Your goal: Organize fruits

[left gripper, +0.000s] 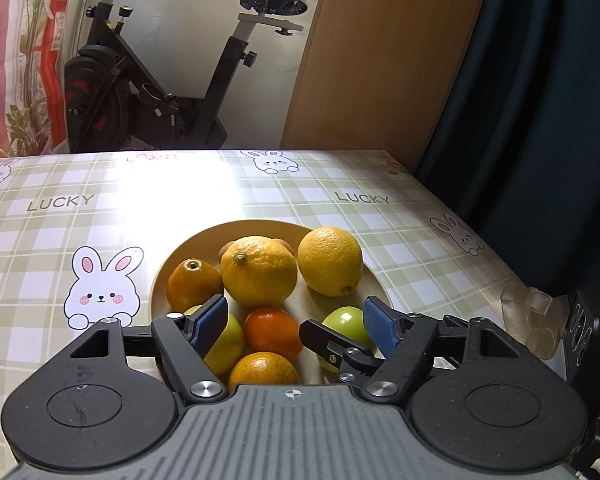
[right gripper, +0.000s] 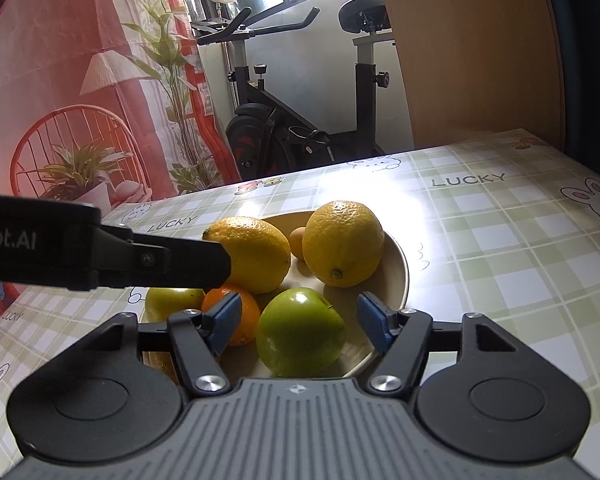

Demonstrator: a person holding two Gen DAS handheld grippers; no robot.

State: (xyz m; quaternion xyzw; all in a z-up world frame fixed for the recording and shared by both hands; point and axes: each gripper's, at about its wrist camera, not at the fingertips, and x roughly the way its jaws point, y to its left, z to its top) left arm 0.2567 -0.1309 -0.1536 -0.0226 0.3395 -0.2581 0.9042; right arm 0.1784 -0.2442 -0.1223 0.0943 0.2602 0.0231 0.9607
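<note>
Left gripper (left gripper: 294, 316) is hovering, fingers spread, over the round cream plate (left gripper: 204, 240) piled with two yellow lemons (left gripper: 260, 272), oranges and green apples. Bare checked tablecloth (left gripper: 52, 256) is lying open leftward. Right gripper (right gripper: 298, 320) is straddling a green apple (right gripper: 300, 332), fingers spread, near the plate's right rim.

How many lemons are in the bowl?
2. One lemon sits mid-bowl, the other lemon against the right rim of the bowl. More could hide beneath the grippers.
</note>
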